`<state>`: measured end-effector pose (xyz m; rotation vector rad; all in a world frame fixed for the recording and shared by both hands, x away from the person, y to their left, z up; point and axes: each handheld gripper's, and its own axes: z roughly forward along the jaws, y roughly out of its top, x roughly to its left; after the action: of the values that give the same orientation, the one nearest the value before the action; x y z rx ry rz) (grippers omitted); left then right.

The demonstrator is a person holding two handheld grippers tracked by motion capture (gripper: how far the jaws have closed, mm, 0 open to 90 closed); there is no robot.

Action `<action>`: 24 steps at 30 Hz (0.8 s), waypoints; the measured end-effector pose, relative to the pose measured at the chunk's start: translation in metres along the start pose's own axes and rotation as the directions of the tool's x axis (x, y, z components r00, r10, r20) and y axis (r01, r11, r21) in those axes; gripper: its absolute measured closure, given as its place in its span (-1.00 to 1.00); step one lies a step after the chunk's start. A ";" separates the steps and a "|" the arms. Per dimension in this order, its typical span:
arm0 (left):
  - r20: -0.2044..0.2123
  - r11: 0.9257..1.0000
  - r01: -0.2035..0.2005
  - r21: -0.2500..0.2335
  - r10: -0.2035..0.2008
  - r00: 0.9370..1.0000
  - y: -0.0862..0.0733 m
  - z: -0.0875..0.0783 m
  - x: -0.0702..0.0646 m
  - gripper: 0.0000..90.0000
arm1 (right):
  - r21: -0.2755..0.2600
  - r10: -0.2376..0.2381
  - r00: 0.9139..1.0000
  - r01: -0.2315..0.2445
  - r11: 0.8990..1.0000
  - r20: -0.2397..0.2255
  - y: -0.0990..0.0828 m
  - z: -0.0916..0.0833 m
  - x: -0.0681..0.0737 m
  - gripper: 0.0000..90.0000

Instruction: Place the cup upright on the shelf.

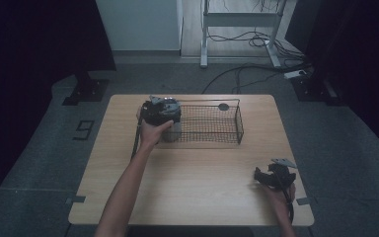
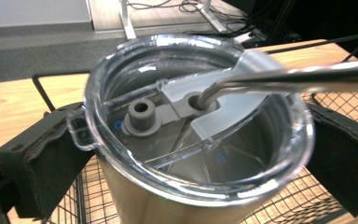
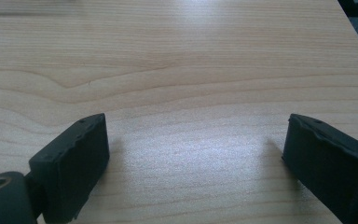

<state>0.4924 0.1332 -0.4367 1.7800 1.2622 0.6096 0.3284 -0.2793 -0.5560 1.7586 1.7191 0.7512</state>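
Clear and close under the left gripper view's camera sits the plastic lid (image 2: 186,116) of a steel tumbler (image 2: 168,205), with a grey stopper (image 2: 141,116) beside a grey slot through which a bent metal straw (image 2: 279,77) passes. No brand, label or writing can be read on the lid or the tumbler wall. Black fingers (image 2: 42,163) of the left gripper (image 1: 162,112) press against the tumbler on both sides, clamped on it just under the lid's rim.

In the high view the tumbler (image 1: 171,132) stands at the left end of a wire mesh basket (image 1: 212,123); whether it is inside the basket or just against its edge cannot be told. A small dark round thing (image 1: 223,106) lies at the basket's far side, too small to identify.

Basket and tumbler are on the far half of the wooden counter (image 1: 192,177). The right gripper (image 1: 271,177) rests low over the counter's near right corner, well apart from the basket, its fingers (image 3: 74,158) spread wide with bare wood between them.
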 end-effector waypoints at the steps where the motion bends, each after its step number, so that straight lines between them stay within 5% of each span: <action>1: -0.001 1.000 -0.009 -0.008 0.009 1.000 0.000 -0.004 -0.001 -1.00 | 0.000 0.000 1.000 0.000 1.000 0.000 0.000 0.000 0.000 -0.85; 7: -0.001 0.999 -0.026 -0.029 0.026 1.000 -0.003 -0.021 0.000 -0.99 | 0.000 0.000 1.000 0.000 1.000 0.000 0.000 0.000 0.000 -0.85; 11: -0.006 0.996 -0.081 -0.033 0.080 0.997 -0.009 -0.030 -0.003 -1.00 | 0.000 0.000 1.000 0.000 1.000 0.000 0.000 0.000 0.000 -0.85; 24: 0.039 0.996 -0.070 -0.058 0.073 0.997 -0.033 -0.056 0.000 -0.96 | 0.000 0.001 1.000 -0.001 1.000 0.000 0.000 0.000 0.000 -0.85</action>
<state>0.4319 0.1576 -0.4358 1.7883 1.1467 0.6394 0.3284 -0.2793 -0.5560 1.7595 1.7183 0.7516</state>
